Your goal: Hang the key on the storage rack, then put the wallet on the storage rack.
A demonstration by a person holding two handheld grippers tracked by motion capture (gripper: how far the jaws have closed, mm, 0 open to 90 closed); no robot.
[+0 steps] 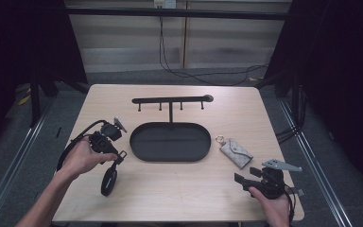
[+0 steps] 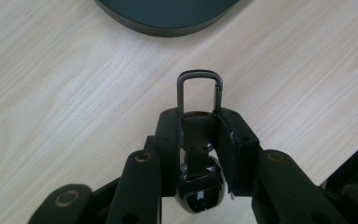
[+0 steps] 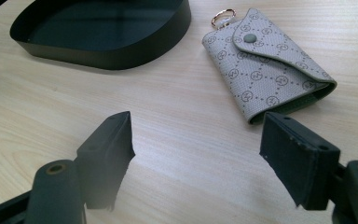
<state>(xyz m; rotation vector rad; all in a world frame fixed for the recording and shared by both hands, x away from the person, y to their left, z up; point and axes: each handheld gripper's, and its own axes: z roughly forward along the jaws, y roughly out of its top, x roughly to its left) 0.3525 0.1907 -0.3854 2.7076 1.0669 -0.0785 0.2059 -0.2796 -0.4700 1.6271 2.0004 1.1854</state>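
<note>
Left gripper (image 2: pixel 200 135) clamps a black key fob (image 2: pixel 199 186) (apparently lifted off the table (image 1: pixel 179 184)); right gripper (image 3: pixel 196 154) gapes beside the patterned key pouch (image 3: pixel 265 60).

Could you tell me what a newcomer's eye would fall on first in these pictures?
Probably the black oval tray with its hook rack at the table's middle. Next, the left gripper, its jaws shut on a dark key fob, and the patterned key pouch lying right of the tray.

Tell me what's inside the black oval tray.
Nothing lies in the tray: its dark floor is bare in the high view. The stand's post rises at its far rim. The right gripper view's near wall hides a strip of floor.
</note>
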